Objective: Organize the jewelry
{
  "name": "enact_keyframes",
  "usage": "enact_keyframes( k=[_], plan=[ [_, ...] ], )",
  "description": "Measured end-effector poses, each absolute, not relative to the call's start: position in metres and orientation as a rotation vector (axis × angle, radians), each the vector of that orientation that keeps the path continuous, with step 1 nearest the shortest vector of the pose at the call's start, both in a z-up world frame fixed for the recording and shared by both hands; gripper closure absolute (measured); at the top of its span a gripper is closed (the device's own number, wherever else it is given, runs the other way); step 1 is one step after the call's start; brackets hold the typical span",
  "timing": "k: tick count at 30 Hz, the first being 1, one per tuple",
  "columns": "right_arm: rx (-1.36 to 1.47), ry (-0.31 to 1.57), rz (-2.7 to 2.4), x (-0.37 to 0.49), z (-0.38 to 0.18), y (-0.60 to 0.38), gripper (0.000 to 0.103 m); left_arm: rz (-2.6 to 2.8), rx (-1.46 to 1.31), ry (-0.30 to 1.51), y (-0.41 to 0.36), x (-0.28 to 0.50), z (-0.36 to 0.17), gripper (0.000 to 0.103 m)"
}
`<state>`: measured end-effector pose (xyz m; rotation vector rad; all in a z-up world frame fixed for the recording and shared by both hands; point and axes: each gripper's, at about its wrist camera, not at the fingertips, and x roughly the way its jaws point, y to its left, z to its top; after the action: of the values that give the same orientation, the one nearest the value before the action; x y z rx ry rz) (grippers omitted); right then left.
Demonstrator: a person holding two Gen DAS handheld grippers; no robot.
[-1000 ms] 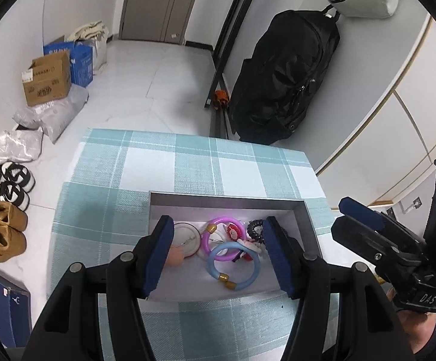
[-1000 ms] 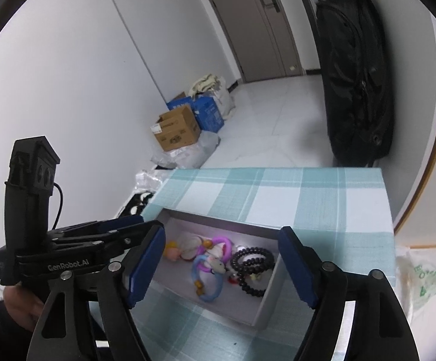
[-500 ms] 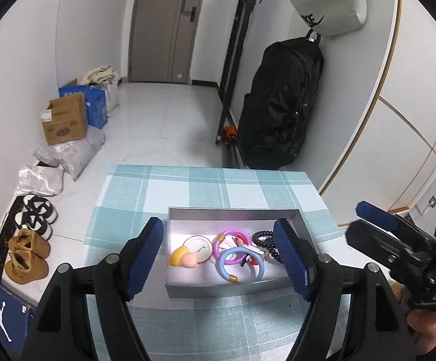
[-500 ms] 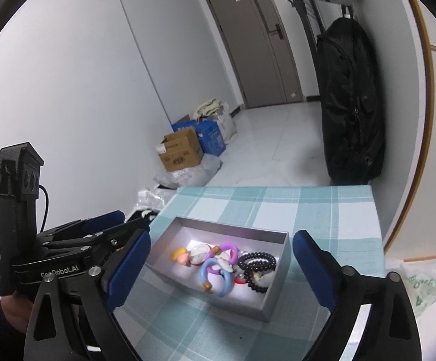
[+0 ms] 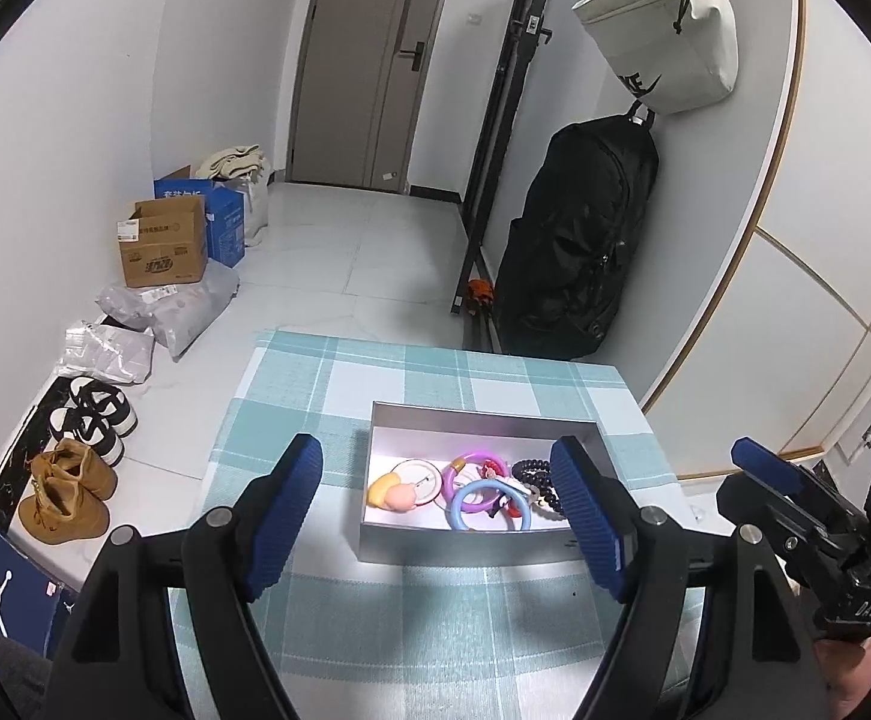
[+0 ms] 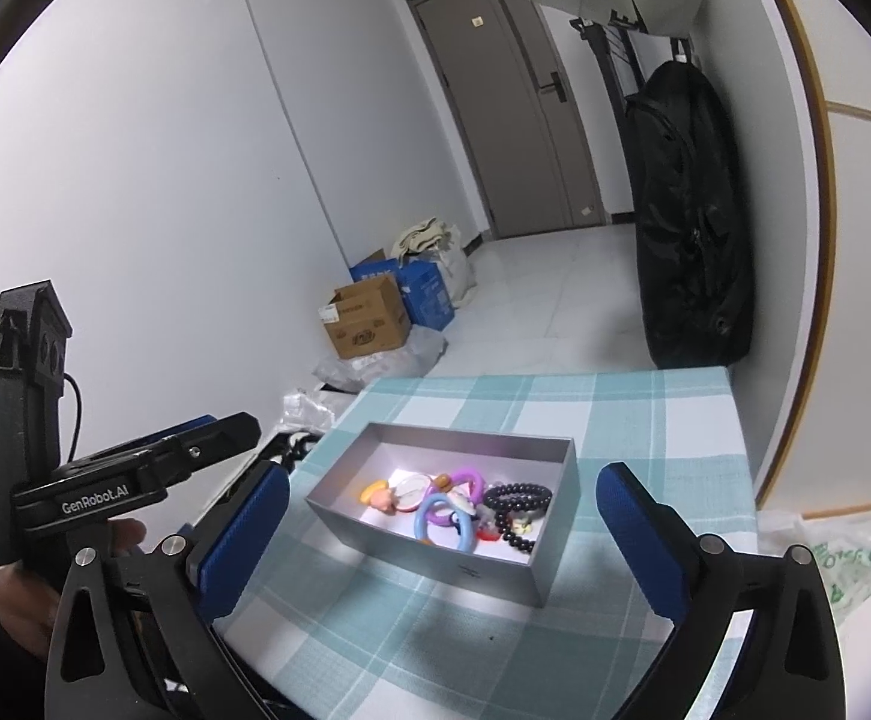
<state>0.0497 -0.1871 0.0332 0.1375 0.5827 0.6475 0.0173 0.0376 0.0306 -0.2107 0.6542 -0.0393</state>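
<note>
Black grippers, ribbed blue fingers [image 5: 585, 516]

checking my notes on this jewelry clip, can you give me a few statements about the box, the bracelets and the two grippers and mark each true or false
1. The grey box stands on a checked tablecloth. True.
2. The left gripper is shut on the blue bracelet. False: its jaws have just been opening, nothing is between them, and the bracelet lies in the box.
3. The black bead bracelet lies at the same end of the box as the yellow and pink piece. False: they lie at opposite ends.
4. The right gripper is open and holds nothing. True; its jaws have just been opening.
5. The box has a lid on it. False: it is open at the top, with the jewelry in view.
</note>
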Motion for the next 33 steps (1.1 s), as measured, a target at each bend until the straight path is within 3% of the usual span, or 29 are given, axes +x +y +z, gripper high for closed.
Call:
enact_keyframes(
  k=[33],
  plan=[
    [0.117,0.598,0.632,0.04,0.032,-0.189,0.0,-0.017,-0.13,0.652,0.021,0.003,0.03,0.028]
  ],
)
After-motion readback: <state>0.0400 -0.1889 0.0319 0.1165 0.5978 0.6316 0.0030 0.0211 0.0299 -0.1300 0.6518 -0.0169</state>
